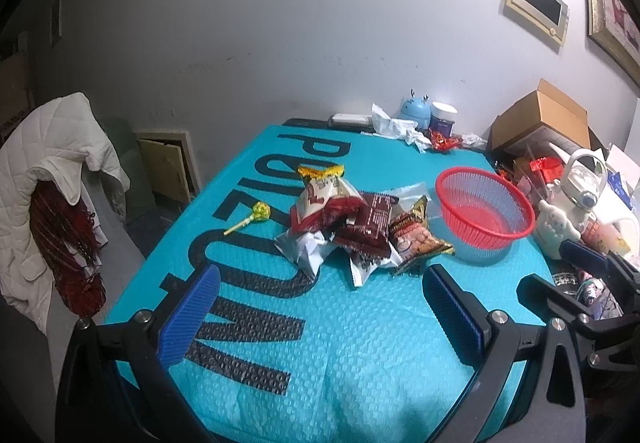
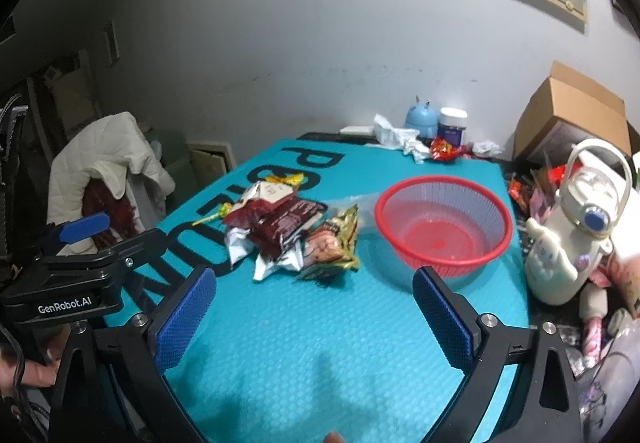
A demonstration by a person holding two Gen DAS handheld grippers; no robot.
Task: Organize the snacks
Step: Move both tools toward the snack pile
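Both claws hang spread wide and empty over the teal worktop (image 2: 304,347): the right claw (image 2: 314,317) faces the red basket (image 2: 444,227), ready to serve it, and the left claw (image 1: 320,317) lines up short of the snack pile (image 1: 352,227) just left of the basket. A lollipop (image 1: 250,218) lies alone, farther left of the basket. The basket sits empty, so sorting looks unstarted.

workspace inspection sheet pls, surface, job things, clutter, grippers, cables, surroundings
surface: teal bubble mat with black lettering.
job's things: snack packets piled at centre; lollipop lies apart; red basket empty beside the pile.
clutter: white kettle, cardboard box, crumpled tissues along the far and right edges.
grippers: left gripper and right gripper open, holding nothing.
cables: dark cord beside the hand.
surroundings: chair with white jacket, wall panel.
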